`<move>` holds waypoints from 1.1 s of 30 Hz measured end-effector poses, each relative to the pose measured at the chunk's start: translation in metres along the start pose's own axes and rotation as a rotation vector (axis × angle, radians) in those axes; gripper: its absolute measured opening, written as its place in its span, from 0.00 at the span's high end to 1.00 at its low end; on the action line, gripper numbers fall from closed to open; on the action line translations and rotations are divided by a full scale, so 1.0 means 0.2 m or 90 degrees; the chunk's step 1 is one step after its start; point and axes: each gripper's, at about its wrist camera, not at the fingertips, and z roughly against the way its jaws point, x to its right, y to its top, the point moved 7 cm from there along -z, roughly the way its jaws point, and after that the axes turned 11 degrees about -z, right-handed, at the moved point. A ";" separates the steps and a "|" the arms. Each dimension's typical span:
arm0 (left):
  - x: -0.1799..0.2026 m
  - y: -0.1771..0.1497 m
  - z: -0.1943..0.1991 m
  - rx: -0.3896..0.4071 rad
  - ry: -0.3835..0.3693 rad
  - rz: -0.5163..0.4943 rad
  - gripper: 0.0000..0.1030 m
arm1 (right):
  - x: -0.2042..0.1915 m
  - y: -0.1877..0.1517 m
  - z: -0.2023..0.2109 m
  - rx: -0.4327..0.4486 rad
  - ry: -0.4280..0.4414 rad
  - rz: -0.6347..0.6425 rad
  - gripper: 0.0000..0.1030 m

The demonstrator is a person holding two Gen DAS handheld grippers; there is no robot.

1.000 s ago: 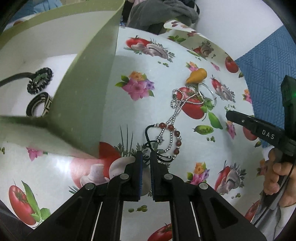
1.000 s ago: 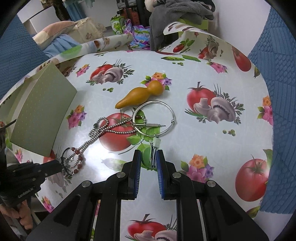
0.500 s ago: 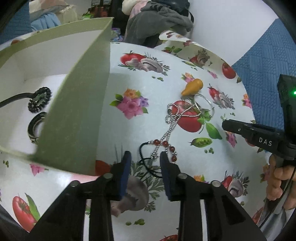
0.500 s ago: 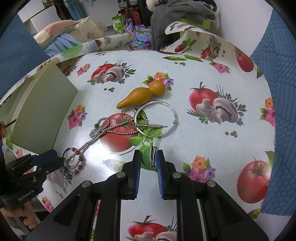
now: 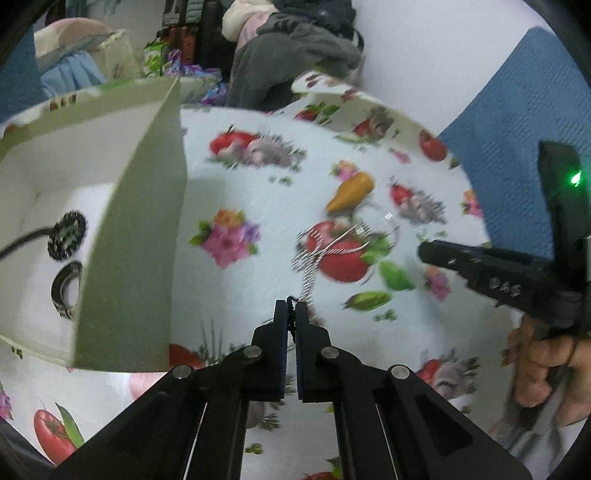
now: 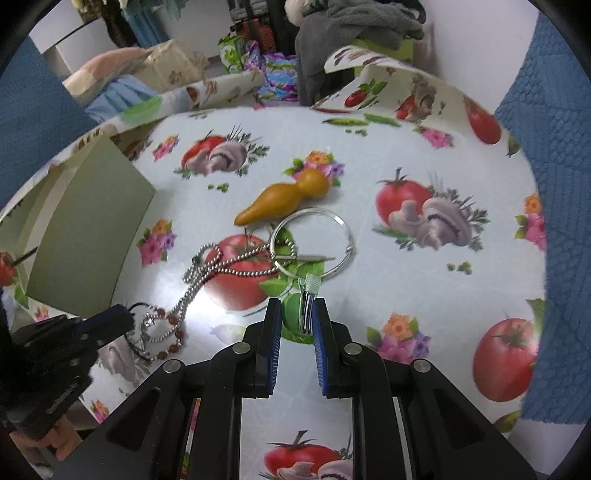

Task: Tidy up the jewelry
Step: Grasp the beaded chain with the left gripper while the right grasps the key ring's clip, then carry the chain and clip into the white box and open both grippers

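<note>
A pile of jewelry lies on the patterned tablecloth: a red-bead bracelet with black cord (image 6: 162, 334), a silver ball chain (image 6: 221, 266), a large silver ring (image 6: 312, 245) with a small metal clip (image 6: 307, 306), and an orange gourd pendant (image 6: 284, 201). My left gripper (image 5: 291, 308) is shut on the bracelet's black cord; it also shows in the right wrist view (image 6: 110, 321). My right gripper (image 6: 297, 317) is open, its fingers either side of the clip. An open green box (image 5: 125, 236) at the left holds a black hair ornament (image 5: 66, 236) and a patterned bangle (image 5: 64, 288).
Grey clothes (image 6: 351, 33) and bags pile up beyond the table's far edge. A blue textured surface (image 6: 554, 147) lies along the right. The box's green wall (image 6: 85, 229) stands close left of the jewelry.
My left gripper opened, moved forward and has shut on the bracelet's cord. My right gripper has opened a little around the clip.
</note>
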 end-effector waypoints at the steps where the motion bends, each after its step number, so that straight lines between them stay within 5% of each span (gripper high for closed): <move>1: 0.02 0.03 0.03 0.009 -0.001 -0.008 0.99 | 0.00 0.01 0.02 0.008 -0.001 -0.004 0.86; 18: -0.06 0.47 0.54 0.081 0.034 -0.062 0.99 | -0.19 0.22 0.41 0.099 0.013 -0.011 0.86; 25: -0.30 0.58 0.76 0.097 0.065 -0.047 0.99 | -0.49 0.37 0.59 0.138 0.046 0.030 0.86; 33: -0.56 0.48 0.86 0.086 0.107 -0.040 0.98 | -0.96 0.36 0.59 0.131 0.106 0.093 0.86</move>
